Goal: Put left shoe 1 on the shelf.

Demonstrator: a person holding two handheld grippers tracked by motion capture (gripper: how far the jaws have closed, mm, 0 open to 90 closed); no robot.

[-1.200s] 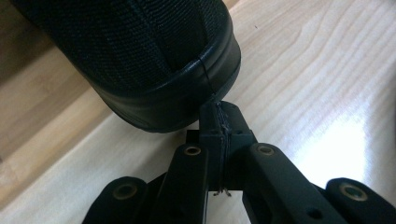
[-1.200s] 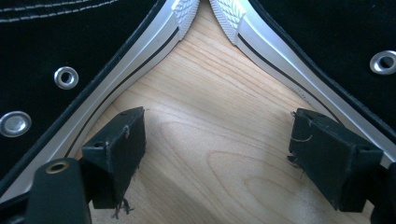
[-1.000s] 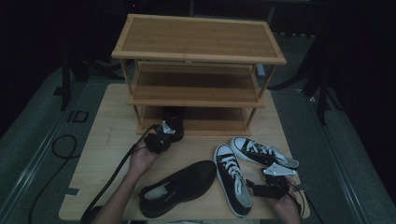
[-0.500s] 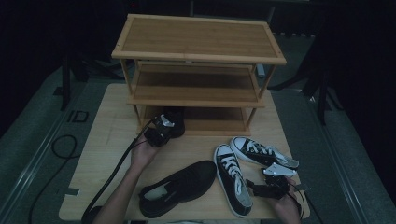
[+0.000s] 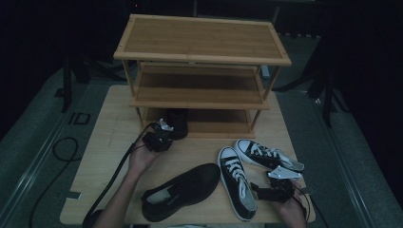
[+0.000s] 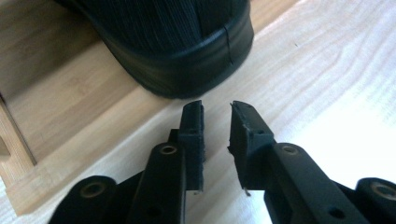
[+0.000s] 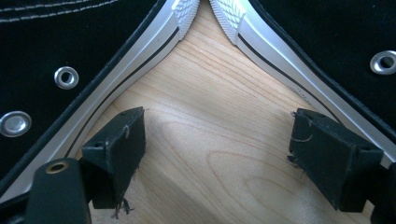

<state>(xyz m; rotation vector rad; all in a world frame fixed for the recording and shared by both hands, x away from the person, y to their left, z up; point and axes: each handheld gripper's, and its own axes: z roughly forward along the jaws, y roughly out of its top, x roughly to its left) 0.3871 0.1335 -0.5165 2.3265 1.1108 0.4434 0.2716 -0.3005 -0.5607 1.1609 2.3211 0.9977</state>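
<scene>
Left gripper (image 6: 216, 114) has just parted its jaws, letting go the black shoe (image 5: 175, 122).
Shoe sits on the rack's (image 5: 199, 90) bottom shelf; right gripper (image 7: 217, 140) gapes empty between sneakers.

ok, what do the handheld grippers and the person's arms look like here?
Both grippers are black, each with two flat black jaws on linked arms with metal rivets. The left gripper has blocky pads with slightly chipped edges; the right gripper has square pads with fraying threads. A grey three-cornered plate sits on the right one, and a black cable trails from the left. The forearms are bare, no sleeves.
</scene>
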